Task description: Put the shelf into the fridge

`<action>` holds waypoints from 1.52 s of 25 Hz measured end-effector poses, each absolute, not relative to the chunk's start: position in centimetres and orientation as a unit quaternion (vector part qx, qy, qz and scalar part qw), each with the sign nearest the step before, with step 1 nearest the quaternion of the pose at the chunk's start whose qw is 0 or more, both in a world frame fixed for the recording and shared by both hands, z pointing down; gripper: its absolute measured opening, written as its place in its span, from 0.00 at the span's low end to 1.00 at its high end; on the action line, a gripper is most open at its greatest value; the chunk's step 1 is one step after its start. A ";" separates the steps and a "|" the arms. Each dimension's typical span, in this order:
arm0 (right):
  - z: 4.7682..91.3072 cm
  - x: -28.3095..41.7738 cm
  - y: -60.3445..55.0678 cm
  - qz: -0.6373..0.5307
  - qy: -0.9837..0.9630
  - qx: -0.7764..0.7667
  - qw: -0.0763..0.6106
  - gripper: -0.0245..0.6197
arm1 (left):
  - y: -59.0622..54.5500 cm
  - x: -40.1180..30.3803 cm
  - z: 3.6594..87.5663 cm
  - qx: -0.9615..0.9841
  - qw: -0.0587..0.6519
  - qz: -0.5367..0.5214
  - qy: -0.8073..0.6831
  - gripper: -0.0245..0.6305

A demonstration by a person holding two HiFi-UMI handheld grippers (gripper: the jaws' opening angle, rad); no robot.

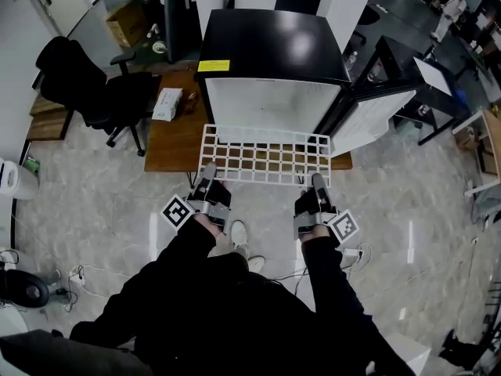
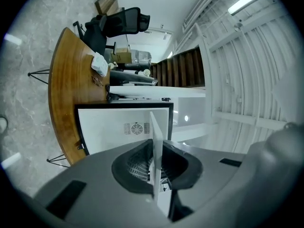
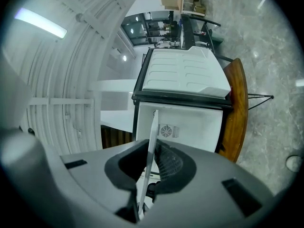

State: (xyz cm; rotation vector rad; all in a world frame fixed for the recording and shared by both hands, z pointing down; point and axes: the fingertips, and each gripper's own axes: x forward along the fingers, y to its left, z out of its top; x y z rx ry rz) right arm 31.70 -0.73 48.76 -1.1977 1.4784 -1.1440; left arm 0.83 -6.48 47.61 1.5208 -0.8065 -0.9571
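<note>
Being clamped by the left hand-held gripper (image 1: 208, 171) and the right hand-held gripper (image 1: 317, 182) (near edge), the shelf (image 1: 264, 155) should be kept level and fed squarely into the fridge (image 1: 270, 100).

The left gripper (image 1: 208, 168) and right gripper (image 1: 318, 180) clamped a white wire-grid shelf's (image 1: 264, 156) near edge before an open black fridge (image 1: 270, 45).

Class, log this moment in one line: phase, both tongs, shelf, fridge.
phase: shelf held outside open fridge | left tongs: shut on shelf | right tongs: shut on shelf
</note>
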 end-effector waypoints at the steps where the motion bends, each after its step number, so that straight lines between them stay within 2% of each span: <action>1: 48.9 32.1 -1.4 -0.461 0.596 -0.486 0.444 0.10 | -7.3 1.2 47.7 0.644 0.555 -0.401 -0.341 0.09; 18: 49.5 35.0 -11.0 -0.470 0.586 -0.499 0.432 0.10 | -17.3 4.3 49.0 0.639 0.575 -0.375 -0.348 0.09; 38: 50.8 34.7 -14.0 -0.472 0.557 -0.519 0.444 0.10 | -18.7 3.6 49.9 0.634 0.585 -0.368 -0.349 0.09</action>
